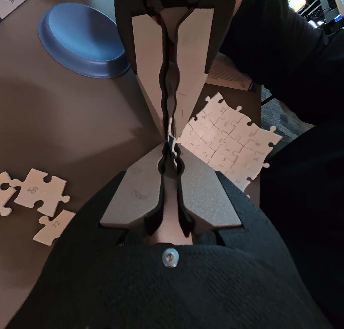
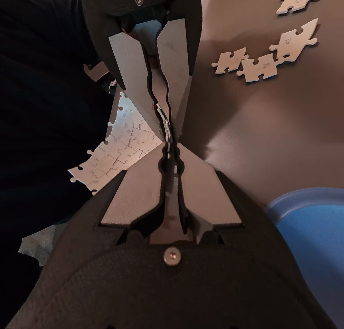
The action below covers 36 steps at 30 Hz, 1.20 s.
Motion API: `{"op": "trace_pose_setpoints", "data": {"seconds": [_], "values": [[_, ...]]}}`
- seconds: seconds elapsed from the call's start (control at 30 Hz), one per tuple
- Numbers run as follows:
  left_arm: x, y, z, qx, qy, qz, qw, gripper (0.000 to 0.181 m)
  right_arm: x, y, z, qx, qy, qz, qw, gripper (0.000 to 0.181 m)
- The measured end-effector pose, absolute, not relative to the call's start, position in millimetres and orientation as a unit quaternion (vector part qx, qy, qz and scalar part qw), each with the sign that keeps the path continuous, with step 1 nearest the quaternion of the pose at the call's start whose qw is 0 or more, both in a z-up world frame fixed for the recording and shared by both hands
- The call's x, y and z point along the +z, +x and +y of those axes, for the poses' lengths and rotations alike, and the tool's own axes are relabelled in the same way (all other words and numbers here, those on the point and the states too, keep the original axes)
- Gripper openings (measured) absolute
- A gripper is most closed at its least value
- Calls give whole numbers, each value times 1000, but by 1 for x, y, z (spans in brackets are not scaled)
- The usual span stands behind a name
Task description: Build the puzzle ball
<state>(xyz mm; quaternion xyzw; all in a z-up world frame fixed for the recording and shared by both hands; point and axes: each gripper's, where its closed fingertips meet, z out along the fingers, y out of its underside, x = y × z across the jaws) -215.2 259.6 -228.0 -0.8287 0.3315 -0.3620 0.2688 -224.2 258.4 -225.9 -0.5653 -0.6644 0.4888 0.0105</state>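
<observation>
A curved section of joined white-backed puzzle pieces (image 1: 229,143) is held above the brown table; it also shows in the right wrist view (image 2: 121,152). My two grippers meet tip to tip at its edge. My left gripper (image 1: 170,150) is shut on that edge, where a blue-faced rim (image 1: 172,144) shows. My right gripper (image 2: 171,148) is shut on the same edge strip (image 2: 164,124), seen edge-on. The right gripper (image 1: 170,132) comes in from the top of the left wrist view, and the left gripper (image 2: 168,133) from the top of the right wrist view.
Loose white pieces (image 1: 40,191) lie on the table (image 1: 74,124) at the left; several more (image 2: 260,67) lie at the upper right. A blue round dish (image 1: 81,40) sits upside down beyond them, also seen in the right wrist view (image 2: 307,236). A printed sheet (image 1: 227,72) and a dark sleeve (image 1: 279,59) are near. Less than 4 cm separates the two grippers' tips.
</observation>
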Motion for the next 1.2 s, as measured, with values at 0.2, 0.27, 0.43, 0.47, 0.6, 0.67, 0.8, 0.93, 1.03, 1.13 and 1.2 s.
{"op": "trace_pose_setpoints", "data": {"seconds": [0.2,0.27,0.43,0.47,0.6,0.67,0.8,0.93,1.03,1.13,1.2], "values": [[-228,-215,258,-365,-824,334,276,3,-229,-224,254,488,-557,-672,9,3],[-227,-215,258,-366,-823,335,277,3,-228,-224,254,489,-552,-675,10,2],[-227,-217,258,-369,-820,335,280,3,-227,-226,253,493,-538,-683,23,0],[-226,-218,257,-374,-818,334,280,3,-226,-226,253,495,-532,-686,28,0],[-226,-220,257,-391,-818,321,274,4,-226,-228,252,494,-530,-688,36,0],[-226,-221,257,-390,-818,320,275,4,-227,-229,253,494,-536,-684,35,0],[-226,-222,257,-377,-821,326,279,4,-227,-230,253,496,-545,-676,28,0],[-227,-222,255,-373,-823,331,272,4,-227,-230,251,504,-550,-666,14,0],[-227,-221,253,-365,-820,347,271,4,-225,-231,251,509,-543,-668,21,2],[-227,-220,253,-370,-820,343,268,4,-222,-232,252,510,-534,-674,39,0],[-227,-220,252,-377,-821,339,264,4,-222,-233,251,502,-524,-686,54,0]]}}
